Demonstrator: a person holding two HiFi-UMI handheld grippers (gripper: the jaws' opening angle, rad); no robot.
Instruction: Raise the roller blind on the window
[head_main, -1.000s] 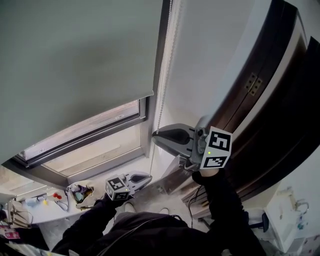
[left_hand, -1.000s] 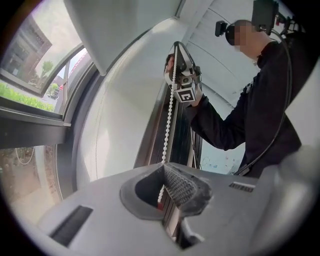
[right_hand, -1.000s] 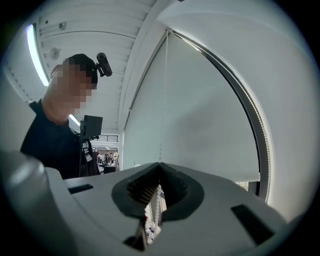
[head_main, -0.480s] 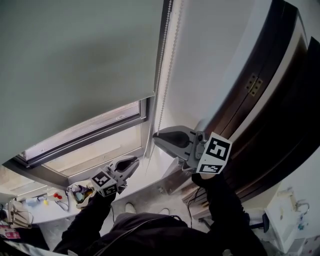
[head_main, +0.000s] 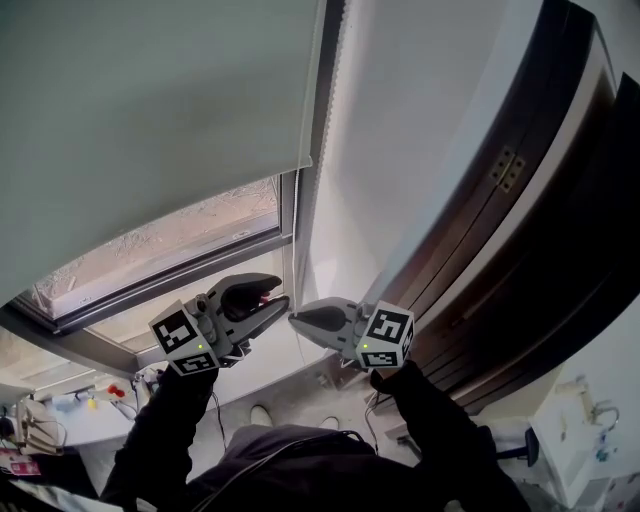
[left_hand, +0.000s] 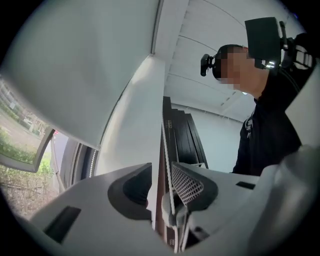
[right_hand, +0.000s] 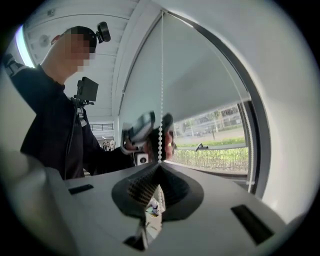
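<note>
One gray roller blind (head_main: 150, 120) hung over the upper part of the one window (head_main: 180, 250). Its lower edge sat partway down, so the bottom strip of the pane was uncovered. In the right gripper view, greenery showed through the glass below the blind (right_hand: 200, 85). One white bead chain (head_main: 338, 60) ran down the right side of the blind, close to the window frame. There were two claws, each carrying one cube with square markers, and their tips were near each other just below the blind's lower right corner. The left claw (head_main: 280, 297) had just been opening. In its own view the left claw (left_hand: 161, 170) stood moderately wide, and the bead chain (left_hand: 167, 145) passed between the jaws. The chain lay close against the right-hand mesh pad (left_hand: 187, 182), and neither pad pressed on it. The right claw (head_main: 293, 319) was pinched closed on that same chain. In its own view the pads of the right claw (right_hand: 160, 167) met around the bead chain (right_hand: 160, 90), which rose straight up from them. To the right stood one dark brown door (head_main: 520, 230) with one brass hinge (head_main: 507, 168) showing. Both arms of the person wore dark sleeves (head_main: 160, 430). Far below on the left, a tabletop (head_main: 110, 420) held several small items that could not be told apart.
</note>
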